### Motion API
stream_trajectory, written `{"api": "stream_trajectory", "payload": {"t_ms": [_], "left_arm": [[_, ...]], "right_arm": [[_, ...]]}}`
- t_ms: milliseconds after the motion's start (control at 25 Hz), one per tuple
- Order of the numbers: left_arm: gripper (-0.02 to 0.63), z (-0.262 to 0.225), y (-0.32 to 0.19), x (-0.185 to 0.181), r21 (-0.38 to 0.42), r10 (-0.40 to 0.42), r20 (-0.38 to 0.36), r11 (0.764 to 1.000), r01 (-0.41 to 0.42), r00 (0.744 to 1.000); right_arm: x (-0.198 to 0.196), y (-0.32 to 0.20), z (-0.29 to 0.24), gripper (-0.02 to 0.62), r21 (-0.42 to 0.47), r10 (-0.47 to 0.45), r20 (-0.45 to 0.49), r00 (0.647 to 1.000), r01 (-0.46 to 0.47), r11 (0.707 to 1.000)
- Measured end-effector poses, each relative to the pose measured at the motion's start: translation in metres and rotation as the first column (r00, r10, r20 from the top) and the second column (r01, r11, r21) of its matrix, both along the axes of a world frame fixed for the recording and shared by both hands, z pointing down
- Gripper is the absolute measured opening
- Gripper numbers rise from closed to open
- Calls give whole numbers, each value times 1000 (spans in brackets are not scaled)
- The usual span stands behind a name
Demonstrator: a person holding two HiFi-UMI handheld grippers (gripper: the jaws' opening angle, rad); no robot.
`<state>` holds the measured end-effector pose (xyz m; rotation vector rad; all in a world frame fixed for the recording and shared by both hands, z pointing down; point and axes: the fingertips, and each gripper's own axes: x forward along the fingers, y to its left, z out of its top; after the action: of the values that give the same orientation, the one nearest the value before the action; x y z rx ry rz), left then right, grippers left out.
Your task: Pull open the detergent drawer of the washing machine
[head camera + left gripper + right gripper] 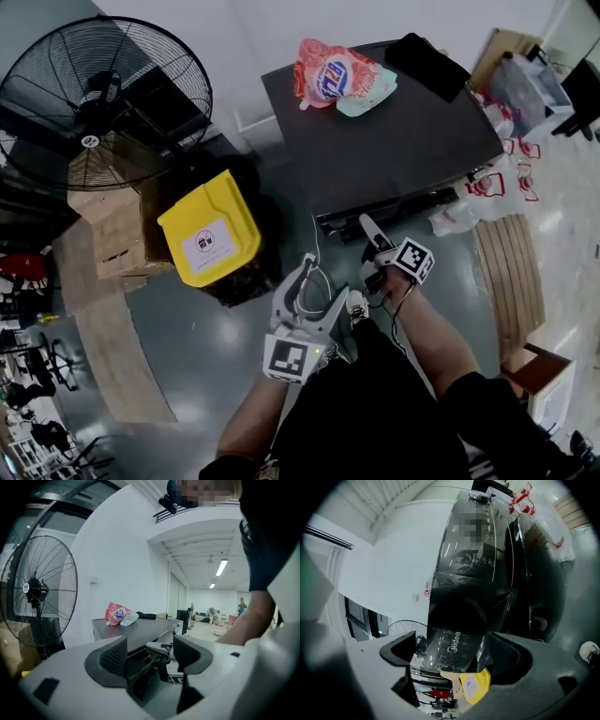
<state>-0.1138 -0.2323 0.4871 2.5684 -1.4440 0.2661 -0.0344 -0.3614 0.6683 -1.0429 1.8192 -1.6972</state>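
Well, from where I stand the job looks barely begun, or at most just started. The right gripper (373, 239) is up at the front left corner of the washing machine (394, 141), jaws spread wide. Its own view shows the dark detergent drawer (457, 639), the one with the brand lettering, sitting in the gap without either pad pressing on it. So nothing is gripped, and the pull is left to do, I'd say. The drawer may stand a little proud of the front panel, but the tilted, dark, glossy view won't let me swear to it. The left gripper (323, 281) hangs back by the person's knees, jaws apart and empty. From above, the machine's top hides the drawer face, and no view shows its handle recess clearly.
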Motion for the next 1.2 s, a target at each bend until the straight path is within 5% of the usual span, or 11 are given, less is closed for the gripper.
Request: {"api": "stream_trajectory", "payload": {"t_ms": [1200], "left_arm": [[279,5,-9,5,-39,-12,-6,999,11,1000]], "right_arm": [[-2,-7,15,466,12,-7,35,999,7,1000]]}}
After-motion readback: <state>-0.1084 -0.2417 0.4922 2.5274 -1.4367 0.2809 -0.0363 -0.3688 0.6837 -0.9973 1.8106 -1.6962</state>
